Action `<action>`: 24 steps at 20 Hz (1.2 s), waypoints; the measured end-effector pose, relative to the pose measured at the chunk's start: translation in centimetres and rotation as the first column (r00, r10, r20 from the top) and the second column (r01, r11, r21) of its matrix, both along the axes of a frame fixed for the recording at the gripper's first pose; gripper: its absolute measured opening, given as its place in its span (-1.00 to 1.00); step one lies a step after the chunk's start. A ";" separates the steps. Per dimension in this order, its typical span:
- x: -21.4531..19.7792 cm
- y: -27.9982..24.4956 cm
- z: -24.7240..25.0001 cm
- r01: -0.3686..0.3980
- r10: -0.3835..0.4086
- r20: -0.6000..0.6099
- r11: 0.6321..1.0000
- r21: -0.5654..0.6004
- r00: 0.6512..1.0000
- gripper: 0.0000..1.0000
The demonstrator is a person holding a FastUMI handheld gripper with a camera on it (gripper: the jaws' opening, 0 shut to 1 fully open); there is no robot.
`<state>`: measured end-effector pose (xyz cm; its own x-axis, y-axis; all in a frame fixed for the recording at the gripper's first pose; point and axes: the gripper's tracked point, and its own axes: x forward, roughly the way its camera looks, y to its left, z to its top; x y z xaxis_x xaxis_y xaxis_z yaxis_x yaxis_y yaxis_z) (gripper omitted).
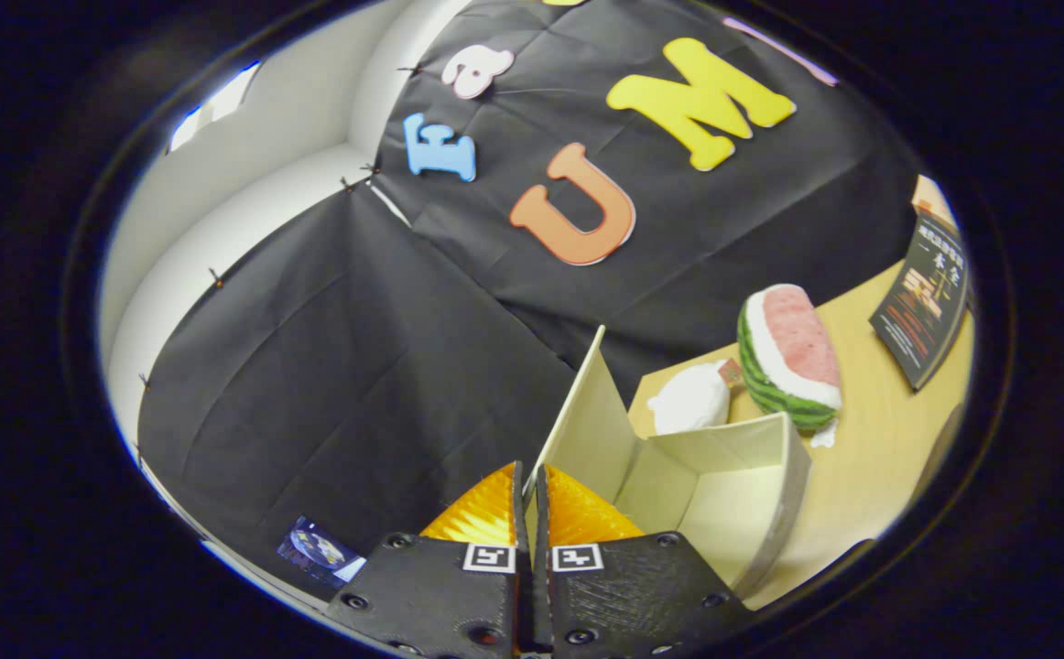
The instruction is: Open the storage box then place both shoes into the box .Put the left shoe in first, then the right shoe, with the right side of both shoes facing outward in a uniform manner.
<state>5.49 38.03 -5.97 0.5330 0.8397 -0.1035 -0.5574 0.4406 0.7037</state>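
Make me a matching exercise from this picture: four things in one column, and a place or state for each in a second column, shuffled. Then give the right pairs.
Things
1. storage box
2. box lid
3. watermelon plush
4. gripper

Places or states
A. raised upright, its edge pinched between the fingers
B. lying on the wooden table beyond the box, beside a white plush
C. fingers closed together on a thin panel
D. open, nothing visible in the part of its inside that shows

Pairs: 1-D, 2-A, 3-B, 4-C
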 end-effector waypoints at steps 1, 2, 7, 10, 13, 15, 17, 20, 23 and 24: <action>-0.2 1.3 0.4 -0.015 0.015 0.017 1.000 -0.009 1.000 -0.99; -0.3 2.6 0.8 -0.025 0.025 0.029 1.000 -0.019 0.999 -0.99; -0.8 8.2 1.7 -0.062 0.070 0.094 0.994 -0.089 0.993 -0.72; -1.5 11.2 2.0 -0.096 0.114 0.147 0.987 -0.127 0.982 -0.43; -2.4 12.4 2.1 -0.109 0.139 0.185 0.981 -0.161 0.973 0.09; -2.6 12.2 2.0 -0.093 0.128 0.196 0.979 -0.179 0.972 0.44; -2.2 11.0 2.1 -0.049 0.093 0.219 0.979 -0.200 0.971 0.67; -1.6 8.0 2.6 0.041 0.016 0.247 0.974 -0.224 0.969 0.73; -1.7 3.8 3.2 0.155 -0.065 0.319 0.951 -0.266 0.946 0.88; -1.8 2.0 3.3 0.198 -0.093 0.342 0.938 -0.285 0.935 0.89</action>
